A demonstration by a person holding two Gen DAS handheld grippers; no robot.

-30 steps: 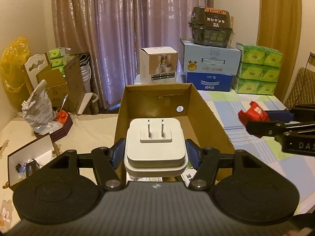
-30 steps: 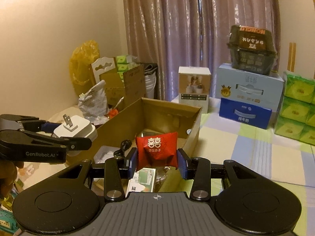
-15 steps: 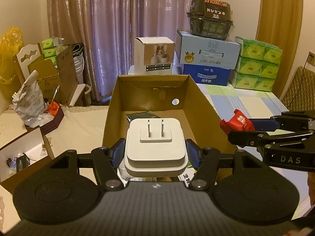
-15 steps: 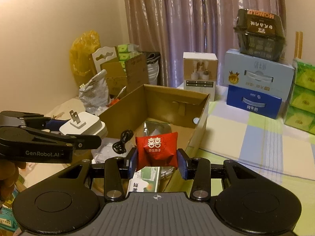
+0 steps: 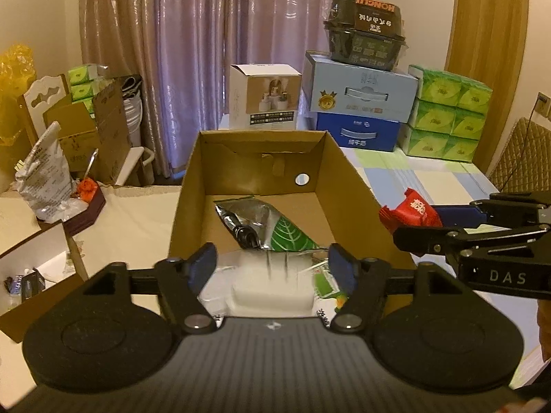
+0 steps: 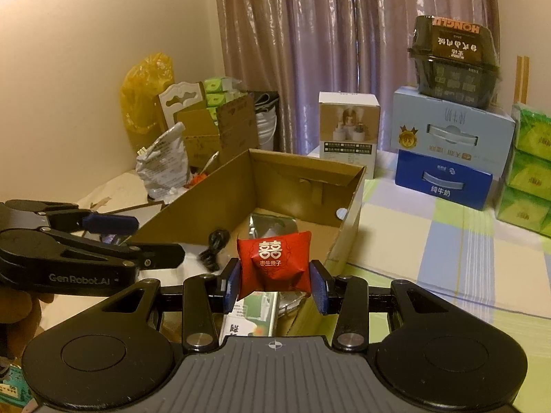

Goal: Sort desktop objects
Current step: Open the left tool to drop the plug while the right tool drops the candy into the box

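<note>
Two claws: my left claw [image 5: 275, 268] gapes wide above one blurred white charger [image 5: 272, 292] in one cardboard box [image 5: 347, 186]; my right claw [image 6: 274, 284] pinches one red packet [image 6: 274, 263].

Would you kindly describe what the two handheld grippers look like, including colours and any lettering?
Both are matte black linkage frames with blue finger pads and silver pivot screws, above a ribbed grey body with two round discs. The left gripper carries pale "GenRobot.AI" lettering on its side; the right gripper shows "DAS". No cables or sleeves are visible.
</note>
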